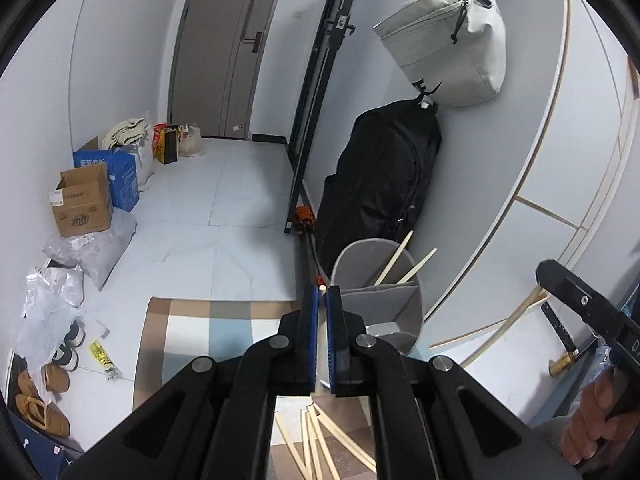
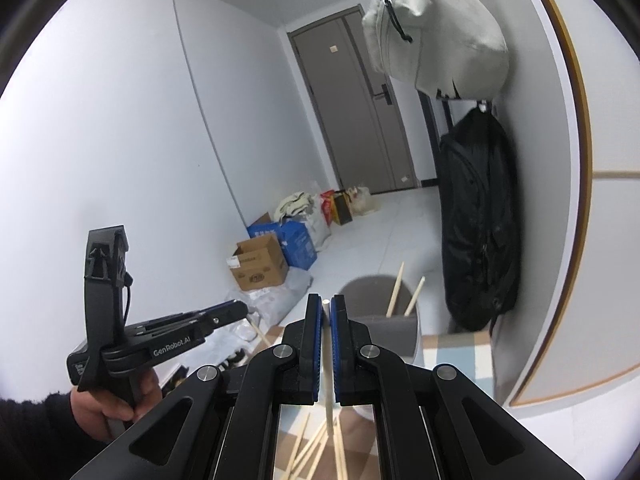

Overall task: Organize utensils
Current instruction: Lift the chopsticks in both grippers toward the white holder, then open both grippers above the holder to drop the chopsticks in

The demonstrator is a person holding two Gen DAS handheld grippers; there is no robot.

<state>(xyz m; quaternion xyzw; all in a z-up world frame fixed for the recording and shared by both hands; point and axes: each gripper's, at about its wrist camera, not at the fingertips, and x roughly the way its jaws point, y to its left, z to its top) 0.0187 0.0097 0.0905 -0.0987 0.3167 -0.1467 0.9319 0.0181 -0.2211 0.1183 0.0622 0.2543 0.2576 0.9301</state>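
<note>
My left gripper (image 1: 321, 294) is shut on a pale wooden chopstick (image 1: 322, 360) that runs up between its blue pads. My right gripper (image 2: 326, 302) is shut on another chopstick (image 2: 328, 392). A grey divided utensil holder (image 1: 360, 264) stands just beyond and right of the left fingertips, with two chopsticks (image 1: 394, 258) leaning in its far compartment. In the right wrist view the holder (image 2: 372, 320) is straight ahead. Several loose chopsticks (image 1: 320, 432) lie below both grippers. The left gripper (image 2: 240, 311) appears at the left of the right wrist view, held by a hand (image 2: 116, 400).
A black backpack (image 1: 380, 176) and a grey bag (image 1: 444, 44) hang on the wall behind the holder. Cardboard boxes (image 1: 82, 204), plastic bags and shoes (image 1: 40, 400) line the left wall. A checked mat (image 1: 208, 332) lies on the floor. A door (image 1: 224, 48) closes the far end.
</note>
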